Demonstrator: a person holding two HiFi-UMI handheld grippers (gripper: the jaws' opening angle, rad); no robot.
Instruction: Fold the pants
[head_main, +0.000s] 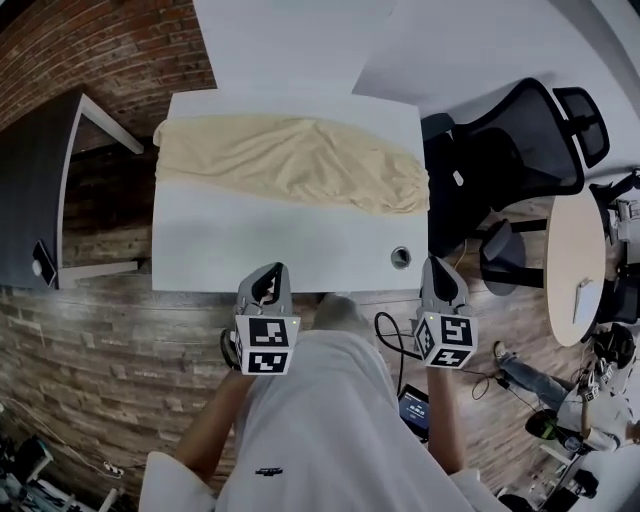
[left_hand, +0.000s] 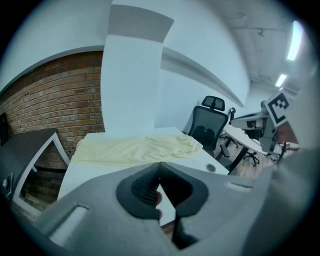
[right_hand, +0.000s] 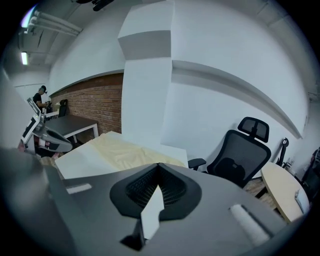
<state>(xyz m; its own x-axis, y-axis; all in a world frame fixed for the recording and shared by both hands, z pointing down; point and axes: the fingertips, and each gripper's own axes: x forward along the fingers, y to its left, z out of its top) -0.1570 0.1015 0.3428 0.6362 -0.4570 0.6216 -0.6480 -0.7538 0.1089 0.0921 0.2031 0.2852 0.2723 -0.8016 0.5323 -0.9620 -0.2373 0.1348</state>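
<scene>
Lying along the far side of the white bench (head_main: 250, 240), the pale yellow pants (head_main: 290, 160) stretch from the left edge to the right edge. The cloth is wrinkled and bunches up towards its rounded right end, which sits just at the bench's edge. A small round hole (head_main: 400, 257) is set in the bench top near its right front corner.

The left claw (head_main: 268, 272) hangs at the front edge of the bench, left of the middle. In the left gripper view its jaws are pressed together at the tips with nothing between them. The right claw (head_main: 440, 265) hangs at the right front corner, close to the round hole. In the right gripper view its jaws also meet at the tips and hold nothing. Both claws point towards the pants but are well apart from them, with a strip of bench top between. The person (head_main: 320, 420), in a white top, stands against the front edge with an arm reaching to each claw.

A black office chair (head_main: 510, 150) stands just beside the right end of the bench, near the bunched end of the pants. A round wooden table (head_main: 575, 265) is further right. A dark table (head_main: 35, 190) stands to the left, and a brick wall (head_main: 100, 50) runs behind it.
</scene>
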